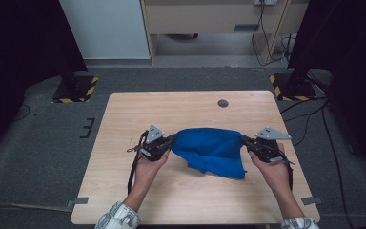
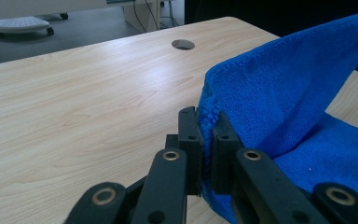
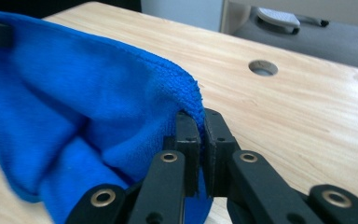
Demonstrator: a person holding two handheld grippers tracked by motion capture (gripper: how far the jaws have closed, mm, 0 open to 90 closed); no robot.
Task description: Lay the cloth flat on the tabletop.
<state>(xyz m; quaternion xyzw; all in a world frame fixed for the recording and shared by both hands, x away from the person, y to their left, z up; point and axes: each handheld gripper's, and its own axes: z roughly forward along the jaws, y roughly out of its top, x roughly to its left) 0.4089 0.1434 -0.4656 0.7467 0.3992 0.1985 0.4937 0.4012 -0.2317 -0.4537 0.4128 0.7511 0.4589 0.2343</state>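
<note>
Here, left claw [image 1: 172,139] clamped on one corner of the blue cloth [image 1: 209,149], right claw [image 1: 243,139] pinched tight on the opposite corner. Stretched between the two above the tabletop [image 1: 124,119], upper edge taut. Lower part sagging in folds, trailing onto the wood toward the person's side. Plush and fuzzy, with stitched hem.

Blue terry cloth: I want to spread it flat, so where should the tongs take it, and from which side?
Probably as now: the blue terry cloth by its two upper corners, left tongs from the left, right tongs from the right. Its hemmed edge spans between them; the rest sags onto the light wooden table.
</note>
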